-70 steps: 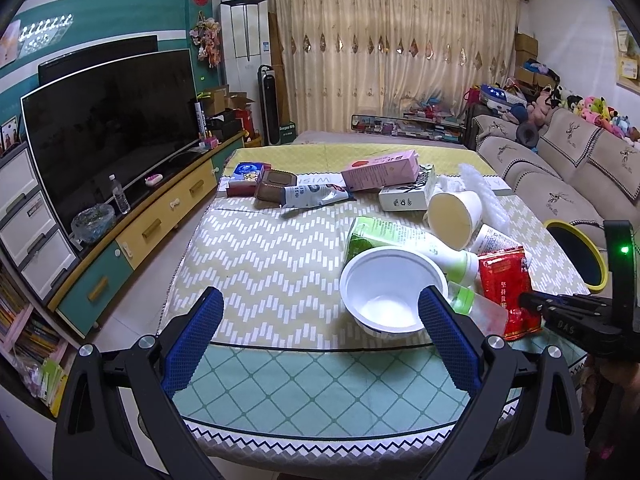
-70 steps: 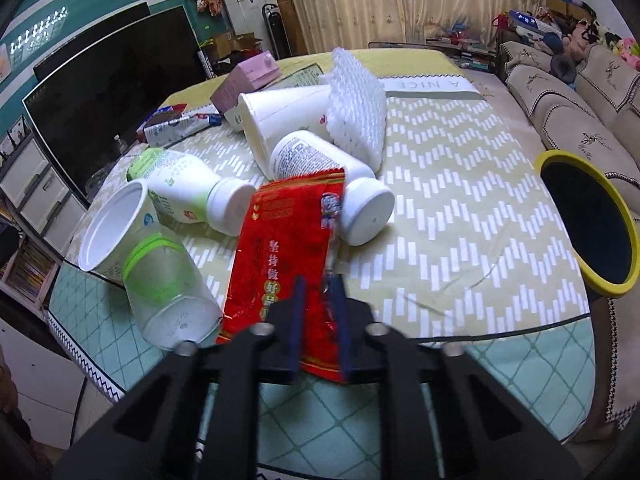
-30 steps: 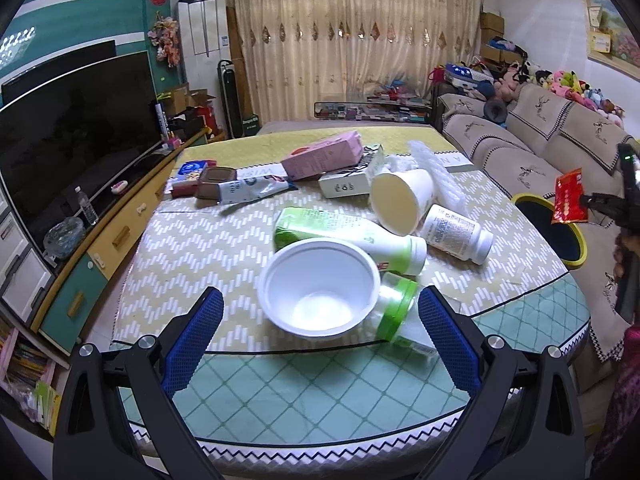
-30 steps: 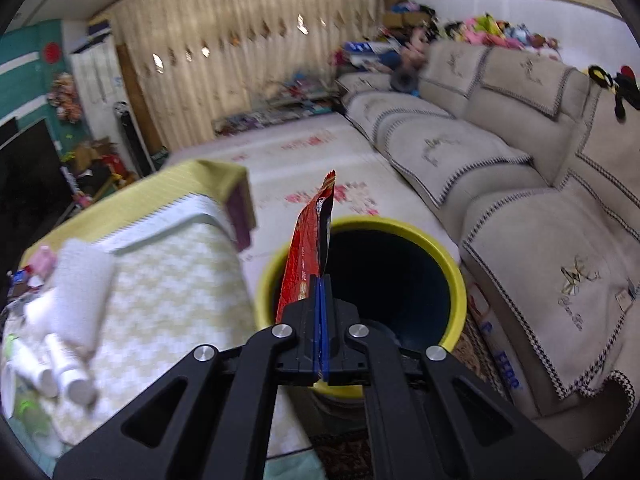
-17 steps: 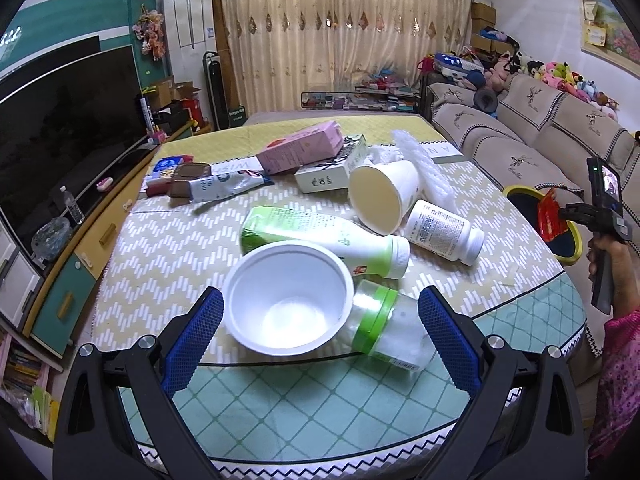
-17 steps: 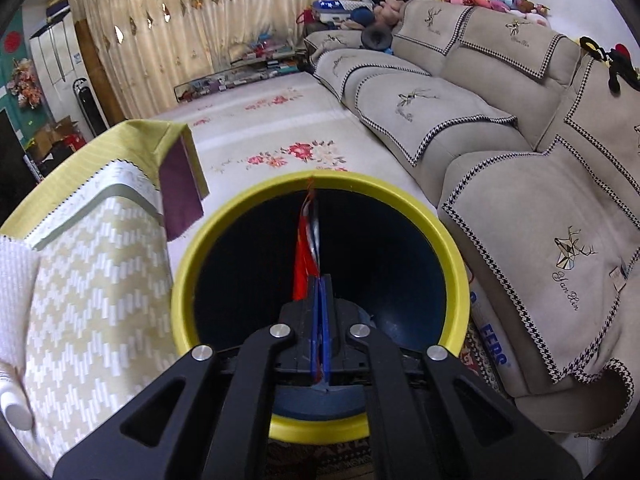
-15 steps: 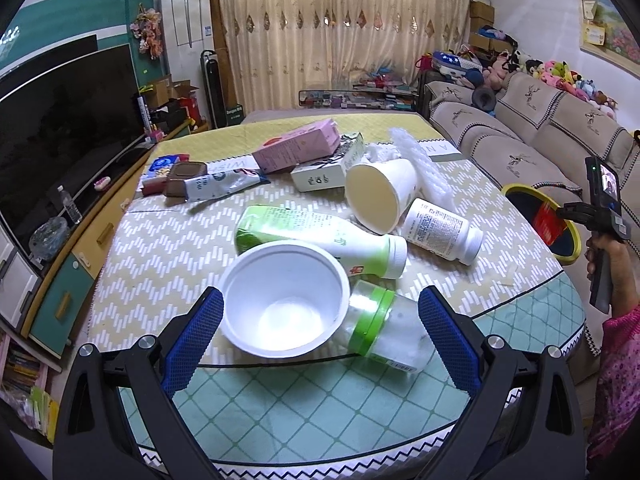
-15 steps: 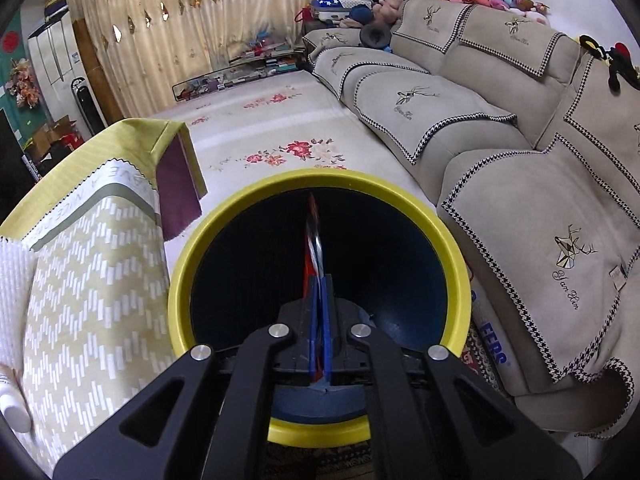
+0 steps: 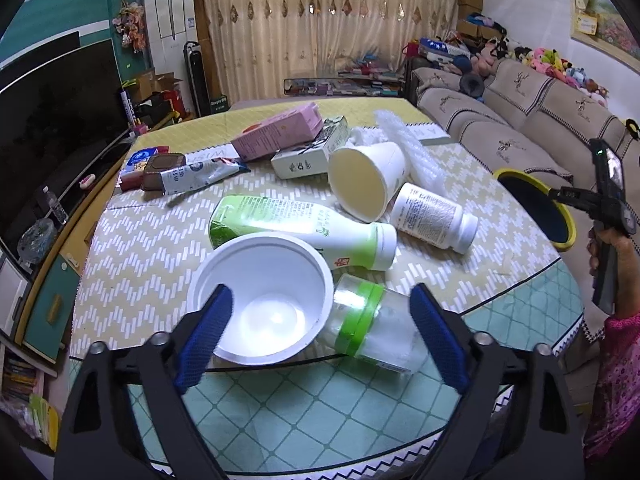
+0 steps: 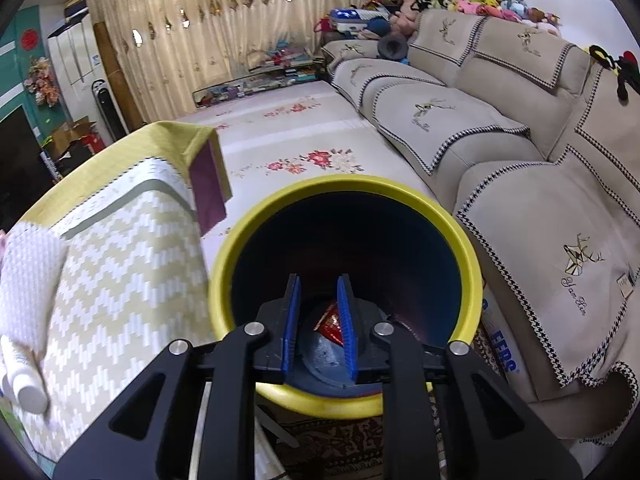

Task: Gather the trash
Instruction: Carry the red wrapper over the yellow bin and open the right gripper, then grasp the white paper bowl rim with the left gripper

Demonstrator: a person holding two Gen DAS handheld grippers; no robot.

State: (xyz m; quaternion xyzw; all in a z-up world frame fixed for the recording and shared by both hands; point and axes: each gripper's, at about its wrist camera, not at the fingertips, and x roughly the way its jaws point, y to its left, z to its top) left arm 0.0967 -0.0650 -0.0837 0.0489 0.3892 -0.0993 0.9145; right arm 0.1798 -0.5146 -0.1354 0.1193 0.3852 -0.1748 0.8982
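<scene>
My right gripper [image 10: 318, 286] is open and empty above the yellow-rimmed trash bin [image 10: 466, 260]. The red snack wrapper [image 10: 330, 322] lies on the bin's bottom. In the left wrist view the bin [image 9: 566, 226] stands by the table's right edge, with the right gripper [image 9: 560, 196] over it. My left gripper [image 9: 320, 304] is open at the table's near edge, its fingers either side of a white bowl [image 9: 262, 304] and a clear jar with a green band [image 9: 372, 328]. A green bottle [image 9: 300, 226], white pill bottle [image 9: 434, 216] and paper cup [image 9: 368, 180] lie beyond.
At the table's far end lie a pink box [image 9: 280, 132], a white carton [image 9: 308, 156], bubble wrap [image 9: 408, 144] and snack packets [image 9: 180, 172]. A sofa [image 10: 520, 152] runs along the right of the bin. A TV cabinet [image 9: 48, 280] stands left of the table.
My right gripper carried the red wrapper from the table to the bin, lowered it in and opened; the wrapper dropped to the bottom. My left gripper has moved closer to the bowl and jar.
</scene>
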